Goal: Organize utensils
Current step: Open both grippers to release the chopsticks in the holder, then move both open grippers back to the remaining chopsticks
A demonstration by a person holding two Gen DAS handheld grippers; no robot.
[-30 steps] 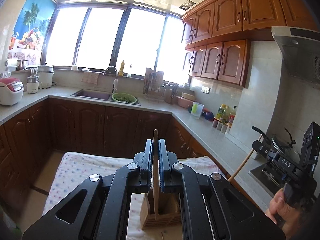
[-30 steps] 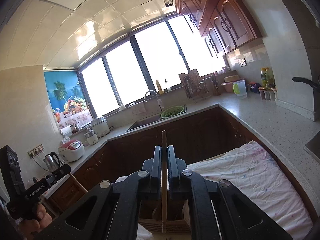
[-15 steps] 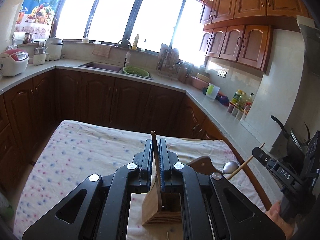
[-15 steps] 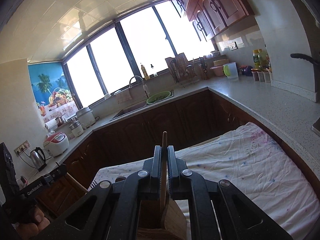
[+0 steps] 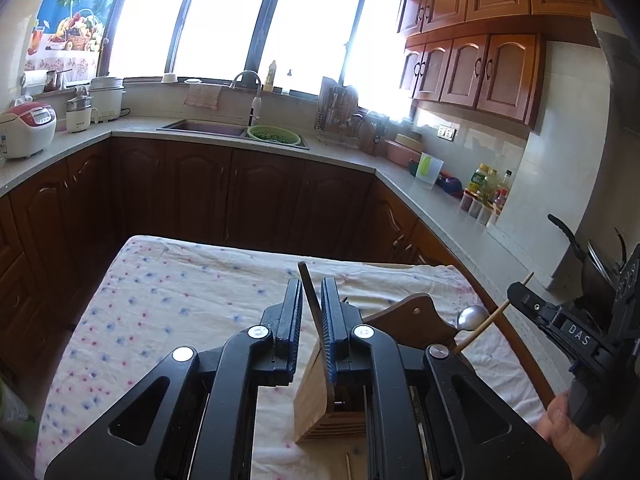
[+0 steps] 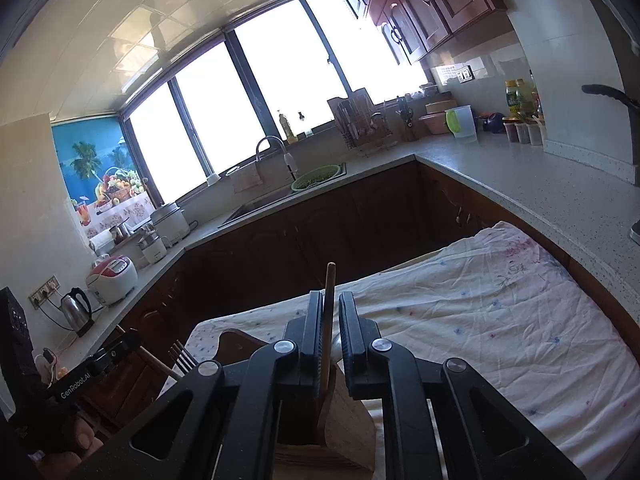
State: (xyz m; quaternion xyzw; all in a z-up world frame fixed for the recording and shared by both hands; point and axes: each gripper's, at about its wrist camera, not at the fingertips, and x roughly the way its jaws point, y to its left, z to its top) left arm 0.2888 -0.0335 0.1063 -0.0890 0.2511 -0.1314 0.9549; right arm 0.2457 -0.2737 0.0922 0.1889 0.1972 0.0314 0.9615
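A table draped in a flower-printed cloth point(image 5: 180, 304) filled the middle of a kitchen lined with dark cabinets, pale stone worktops and a bright window wall. On the cloth stood a wooden utensil holder point(image 5: 320, 400), seen from the left wrist just below the left gripper point(image 5: 312, 308) and from the right wrist point(image 6: 348, 432) under the right gripper point(image 6: 331, 320). A wooden board point(image 5: 416, 320) lay behind the holder, with a metal spoon bowl point(image 5: 472, 317) showing past its edge. The left gripper's jaws were opening around a flat dark utensil handle point(image 5: 310, 292), which leaned against the right-hand pad and stood clear of the other, its lower end down in the holder. The right gripper's jaws were likewise opening, a slim wooden utensil handle point(image 6: 329, 312) upright between them beside the left-hand pad, its foot in the holder. A fork point(image 6: 182, 358) poked up at the board's left edge.
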